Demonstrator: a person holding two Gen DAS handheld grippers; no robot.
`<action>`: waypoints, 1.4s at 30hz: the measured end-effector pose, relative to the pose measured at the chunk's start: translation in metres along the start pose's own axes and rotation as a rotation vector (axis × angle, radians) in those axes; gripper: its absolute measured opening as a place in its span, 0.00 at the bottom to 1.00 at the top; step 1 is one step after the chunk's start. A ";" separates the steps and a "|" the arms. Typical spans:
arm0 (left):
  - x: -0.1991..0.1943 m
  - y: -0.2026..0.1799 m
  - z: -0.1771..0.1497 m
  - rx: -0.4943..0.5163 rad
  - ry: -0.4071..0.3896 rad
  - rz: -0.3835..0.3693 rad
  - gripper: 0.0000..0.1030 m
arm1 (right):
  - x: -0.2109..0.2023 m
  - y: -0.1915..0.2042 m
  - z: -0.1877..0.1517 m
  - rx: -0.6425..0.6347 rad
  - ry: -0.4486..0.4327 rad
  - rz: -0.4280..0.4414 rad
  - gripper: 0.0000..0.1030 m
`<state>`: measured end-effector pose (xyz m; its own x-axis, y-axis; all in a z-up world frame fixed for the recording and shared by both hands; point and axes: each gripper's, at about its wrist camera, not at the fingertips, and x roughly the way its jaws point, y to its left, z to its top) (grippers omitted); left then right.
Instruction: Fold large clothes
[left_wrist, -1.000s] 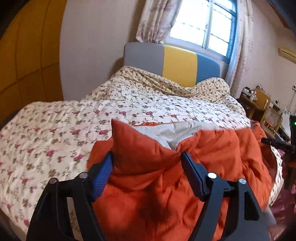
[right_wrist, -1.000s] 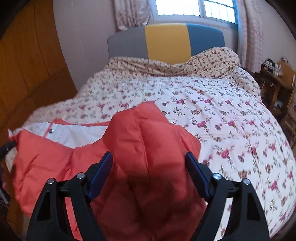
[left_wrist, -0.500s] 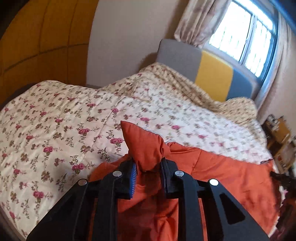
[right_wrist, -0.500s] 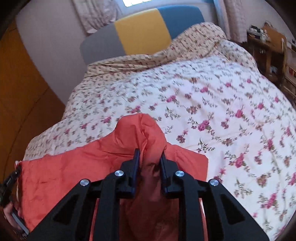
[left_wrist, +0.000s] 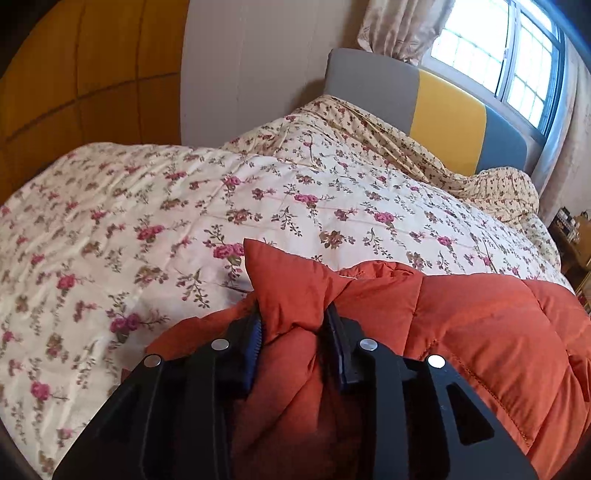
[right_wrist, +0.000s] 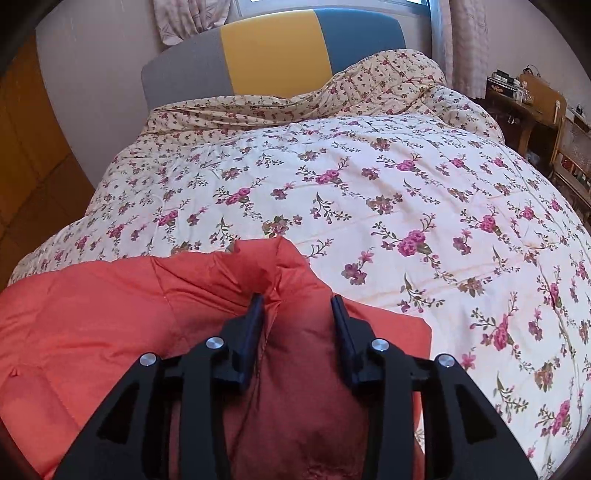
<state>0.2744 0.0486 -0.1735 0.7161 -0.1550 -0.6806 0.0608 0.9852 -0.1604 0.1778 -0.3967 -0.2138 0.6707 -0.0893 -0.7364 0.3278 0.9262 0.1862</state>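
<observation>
A puffy orange quilted jacket (left_wrist: 480, 332) lies on a bed, on a cream bedspread (left_wrist: 184, 206) printed with pink roses and green sprigs; its shell looks smooth and slightly glossy, stitched into padded panels; behind rises an upholstered headboard (right_wrist: 269, 51) in grey, yellow and blue blocks. The left tongs (left_wrist: 295, 325), black with ribbed blue pads, pinch a bunched peak of the jacket, their jaws having just been easing apart; the right tongs (right_wrist: 297, 306) likewise hold a padded fold between their pads, jaws just widening. No writing is legible.
</observation>
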 end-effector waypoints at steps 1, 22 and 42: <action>0.001 0.000 -0.001 -0.003 -0.002 -0.003 0.29 | 0.001 0.000 -0.001 0.002 -0.005 0.000 0.36; -0.097 -0.088 0.012 0.065 -0.182 0.025 0.58 | 0.007 0.002 -0.006 -0.007 -0.026 -0.020 0.37; 0.010 -0.143 -0.034 0.215 -0.071 0.061 0.58 | -0.014 0.009 0.004 0.000 -0.014 -0.066 0.45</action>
<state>0.2494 -0.0961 -0.1812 0.7695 -0.0962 -0.6313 0.1571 0.9867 0.0412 0.1734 -0.3888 -0.1991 0.6570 -0.1550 -0.7378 0.3715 0.9181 0.1380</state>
